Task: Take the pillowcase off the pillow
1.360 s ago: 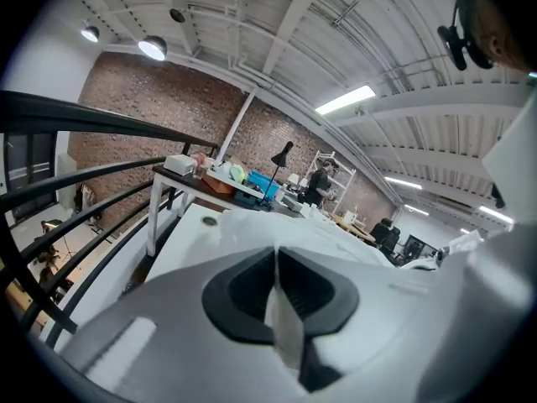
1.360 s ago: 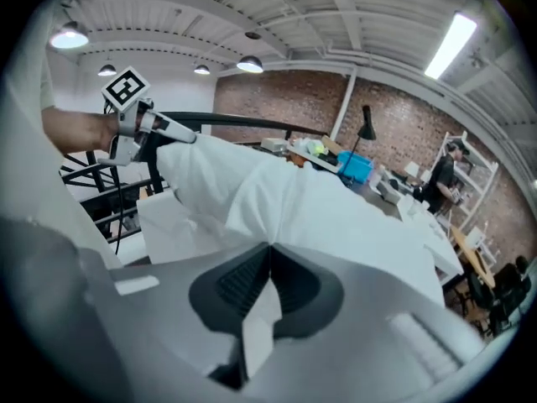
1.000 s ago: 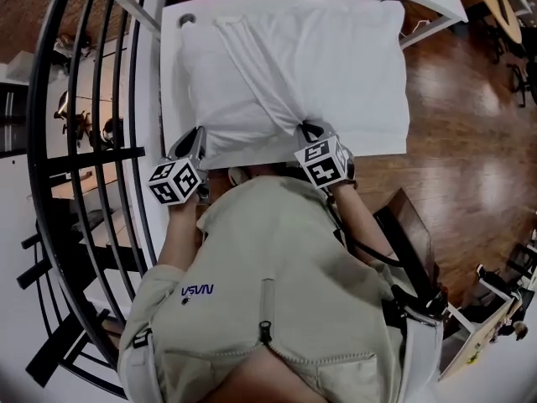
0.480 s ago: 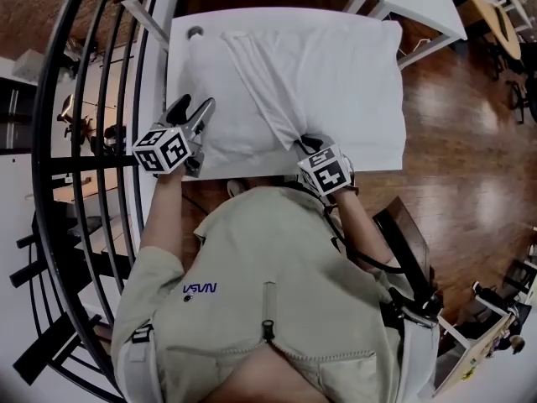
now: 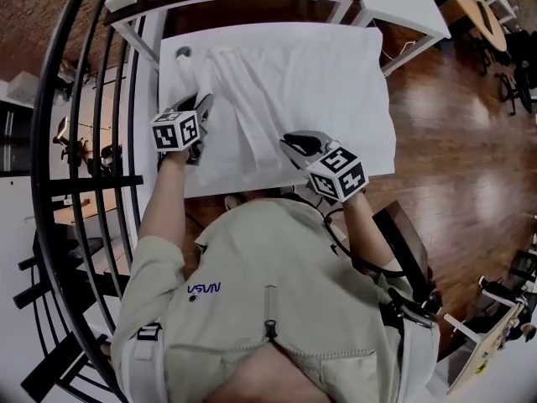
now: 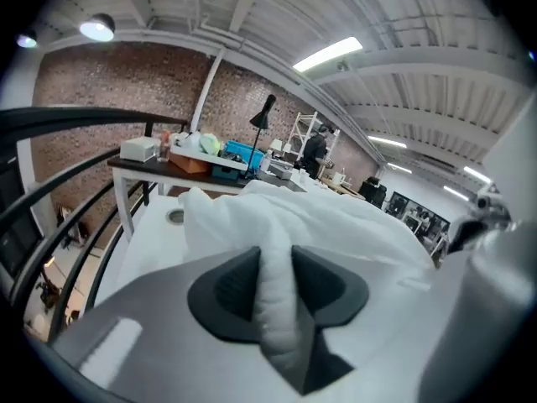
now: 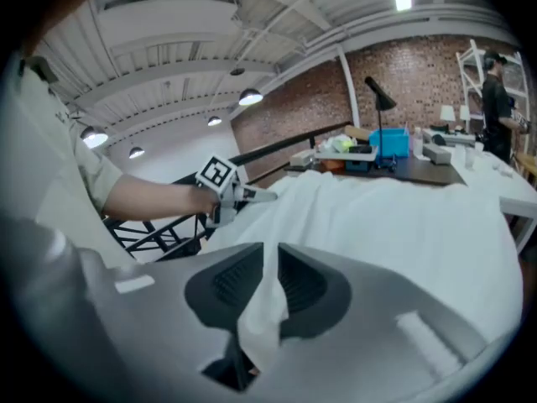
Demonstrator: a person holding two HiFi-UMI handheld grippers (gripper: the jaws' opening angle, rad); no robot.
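Pinching the white pillowcase (image 5: 241, 91) at two places, you work over a pillow (image 5: 336, 82) that lies flat on the white table (image 5: 170, 70) and covers nearly all of it. Your left gripper (image 5: 202, 104) sits at the pillow's left edge, toward the far corner, and its jaws have just been closing on a thick, rounded roll of the cloth that fills the gap between the pads. Your right gripper (image 5: 290, 143) is at the near edge, around the middle. Its jaws have just eased apart a little, yet a thin strip of the fabric is clamped between them and hangs below. The head view alone shows the whole layout: a raised ridge of cloth runs diagonally from the far left corner down toward the right gripper, with smooth fabric on either side and a black railing (image 5: 84, 141) along the left. Only the left gripper view shows how bulky the roll in that grip is. The right gripper view catches the left gripper across the pillow, plus a cluttered desk (image 7: 394, 168) beyond.
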